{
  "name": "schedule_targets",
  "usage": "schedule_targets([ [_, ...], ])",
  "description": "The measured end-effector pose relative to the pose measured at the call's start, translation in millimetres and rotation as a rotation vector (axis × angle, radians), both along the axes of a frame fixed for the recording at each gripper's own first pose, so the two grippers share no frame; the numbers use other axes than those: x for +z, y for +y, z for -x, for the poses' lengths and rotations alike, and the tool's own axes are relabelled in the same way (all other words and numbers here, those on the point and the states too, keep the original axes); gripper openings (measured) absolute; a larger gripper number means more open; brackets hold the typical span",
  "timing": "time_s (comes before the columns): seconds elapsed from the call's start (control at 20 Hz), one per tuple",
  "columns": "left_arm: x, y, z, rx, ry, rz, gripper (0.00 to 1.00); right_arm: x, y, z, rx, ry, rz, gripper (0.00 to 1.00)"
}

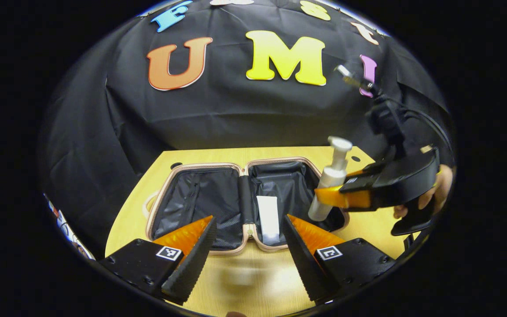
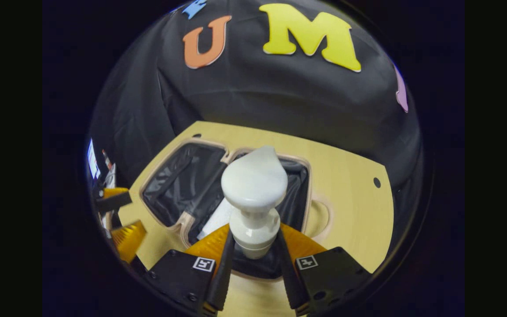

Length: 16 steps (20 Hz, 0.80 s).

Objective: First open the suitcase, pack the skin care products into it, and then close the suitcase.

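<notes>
R gripper [image 2: 253, 246] fingers clamp pump bottle [image 1: 329, 180] over open suitcase [image 1: 200, 167], L gripper [image 1: 249, 233] fingers spread w/ nothing between; tilted bottle could slip, miss right half.

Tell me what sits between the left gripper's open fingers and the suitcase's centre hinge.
In the left gripper view, a white tube lies in the open suitcase, just right of the hinge, ahead of the left gripper. Nearer the fingers is bare table.
</notes>
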State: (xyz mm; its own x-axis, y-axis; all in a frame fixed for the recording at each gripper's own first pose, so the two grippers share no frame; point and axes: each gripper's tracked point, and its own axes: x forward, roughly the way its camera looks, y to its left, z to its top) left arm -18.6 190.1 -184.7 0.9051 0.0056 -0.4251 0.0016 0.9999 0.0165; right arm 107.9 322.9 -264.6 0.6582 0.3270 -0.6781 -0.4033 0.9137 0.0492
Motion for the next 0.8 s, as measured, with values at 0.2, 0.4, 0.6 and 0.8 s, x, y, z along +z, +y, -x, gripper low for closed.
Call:
schedule_targets([
  [0.2, 29, 15, 11, 0.008, -0.122, 0.022, 0.95, -40, 0, 11, -0.058, 0.155, 0.010, 0.49],
  [0.4, 39, 31, 16, 0.020, -0.158, 0.025, 0.95, -43, 2, -7, -0.150, 0.207, -0.042, 0.49],
  [0.6, 39, 41, 16, 0.033, -0.162, 0.043, 0.95, -49, 6, -33, -0.217, 0.243, -0.073, 0.49],
  [0.8, 32, 58, 15, 0.053, -0.144, 0.033, 0.95, -70, 6, -46, -0.261, 0.275, -0.026, 0.49],
])
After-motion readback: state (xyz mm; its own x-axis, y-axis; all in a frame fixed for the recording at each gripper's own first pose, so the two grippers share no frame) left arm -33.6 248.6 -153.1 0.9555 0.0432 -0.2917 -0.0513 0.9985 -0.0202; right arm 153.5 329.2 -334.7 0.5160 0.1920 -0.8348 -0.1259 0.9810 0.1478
